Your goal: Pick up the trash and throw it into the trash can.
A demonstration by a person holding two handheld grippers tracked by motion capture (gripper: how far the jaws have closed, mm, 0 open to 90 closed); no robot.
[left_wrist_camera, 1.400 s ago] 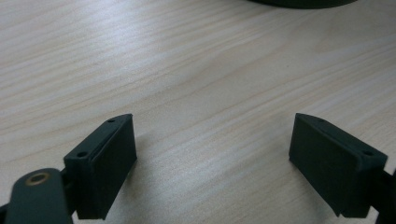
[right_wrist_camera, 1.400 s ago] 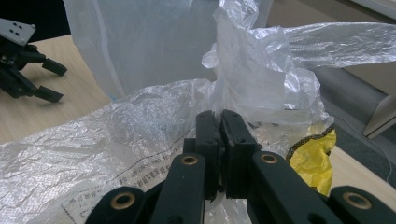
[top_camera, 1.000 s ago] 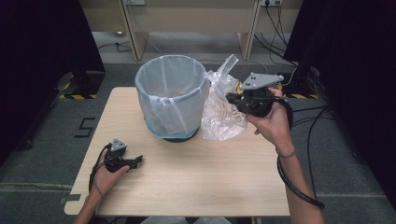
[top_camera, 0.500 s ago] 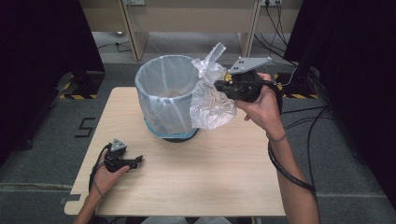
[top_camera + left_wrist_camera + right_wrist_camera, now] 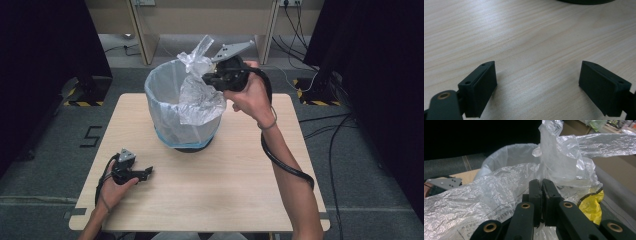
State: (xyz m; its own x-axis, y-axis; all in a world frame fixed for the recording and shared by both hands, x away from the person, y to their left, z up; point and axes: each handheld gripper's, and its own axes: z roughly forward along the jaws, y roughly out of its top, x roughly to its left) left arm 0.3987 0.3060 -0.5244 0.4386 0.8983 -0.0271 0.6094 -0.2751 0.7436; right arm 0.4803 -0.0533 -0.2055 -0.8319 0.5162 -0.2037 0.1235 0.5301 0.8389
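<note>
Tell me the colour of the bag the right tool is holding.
Clear, crinkled plastic bag, with something yellow inside it; the right gripper view shows it best.

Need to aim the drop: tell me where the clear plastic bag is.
In the high view, the clear plastic bag hangs from the right tool at the lined bin's right rim.

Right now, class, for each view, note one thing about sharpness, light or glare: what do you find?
High view: even light on the table, black at both sides, the clear bag glinting. Left gripper view: wood grain sharp, the near fingers soft, a faint shadow beside them. Right gripper view: the fingers blurred, the bag's crinkles bright, darkness behind the bin.
</note>
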